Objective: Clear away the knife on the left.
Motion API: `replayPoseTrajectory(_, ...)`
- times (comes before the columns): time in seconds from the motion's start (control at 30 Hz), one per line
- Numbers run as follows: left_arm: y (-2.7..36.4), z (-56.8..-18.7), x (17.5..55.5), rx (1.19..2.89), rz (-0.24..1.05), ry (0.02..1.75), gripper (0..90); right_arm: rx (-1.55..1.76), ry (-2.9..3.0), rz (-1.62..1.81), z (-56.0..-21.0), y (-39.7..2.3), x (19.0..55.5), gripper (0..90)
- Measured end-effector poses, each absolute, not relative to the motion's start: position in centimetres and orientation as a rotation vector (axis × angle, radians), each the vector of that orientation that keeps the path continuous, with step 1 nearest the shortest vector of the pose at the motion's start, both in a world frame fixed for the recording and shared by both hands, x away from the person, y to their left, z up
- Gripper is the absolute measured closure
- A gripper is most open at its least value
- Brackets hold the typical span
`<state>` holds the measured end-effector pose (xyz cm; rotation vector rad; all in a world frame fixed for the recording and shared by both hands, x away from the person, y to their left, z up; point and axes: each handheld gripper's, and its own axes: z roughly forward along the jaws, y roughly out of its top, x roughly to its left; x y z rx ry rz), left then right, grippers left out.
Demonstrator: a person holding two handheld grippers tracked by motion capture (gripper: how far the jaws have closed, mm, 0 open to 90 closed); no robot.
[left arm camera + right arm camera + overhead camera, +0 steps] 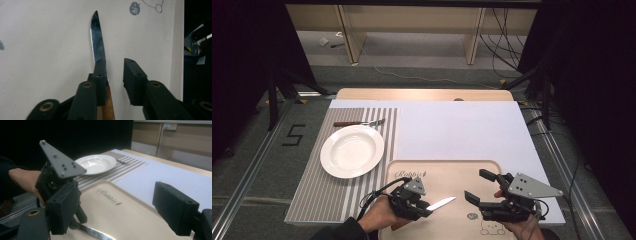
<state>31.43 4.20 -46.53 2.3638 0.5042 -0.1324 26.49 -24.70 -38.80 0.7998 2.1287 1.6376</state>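
A knife with a wooden handle (109, 105) and serrated steel blade (97, 42) lies along one jaw of my left gripper (113, 67). The other jaw stands apart from it, with bare tray showing in the gap. In the high view the blade (442, 203) sticks out to the right of the left gripper (424, 204), low over the beige tray (442, 167). My right gripper (476, 185) hovers over the tray's right half, jaws wide apart and empty. In the right gripper view (117, 202) the blade tip (93, 234) shows below the left gripper's grey plate (60, 163).
A white plate (352, 150) sits on a striped mat (312, 195) at the left, with a fork (359, 122) behind it. A white sheet (462, 130) covers the table's middle and right. The tray bears printed lettering (410, 173) and a cartoon drawing (492, 227).
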Motion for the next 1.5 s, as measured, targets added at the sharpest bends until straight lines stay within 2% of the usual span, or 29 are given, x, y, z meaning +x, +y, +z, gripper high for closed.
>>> replayPoseTrajectory(0.23,3.1,-47.4,31.6,2.425,-0.148,0.495,89.4,0.800,2.129,1.638,-38.8,-24.7,26.5,22.2)
replayPoseTrajectory(0.8,3.7,-47.2,32.1,2.477,-0.150,0.533,89.5,0.800,2.128,1.641,-38.8,-24.8,26.5,22.2)
replayPoseTrajectory(1.2,4.4,-46.7,30.9,2.571,-0.183,0.492,89.5,0.800,2.126,1.642,-38.7,-24.8,26.4,22.2)
replayPoseTrajectory(1.5,5.7,-46.6,31.7,2.593,-0.169,0.544,89.6,0.799,2.126,1.643,-38.7,-24.8,26.4,22.2)
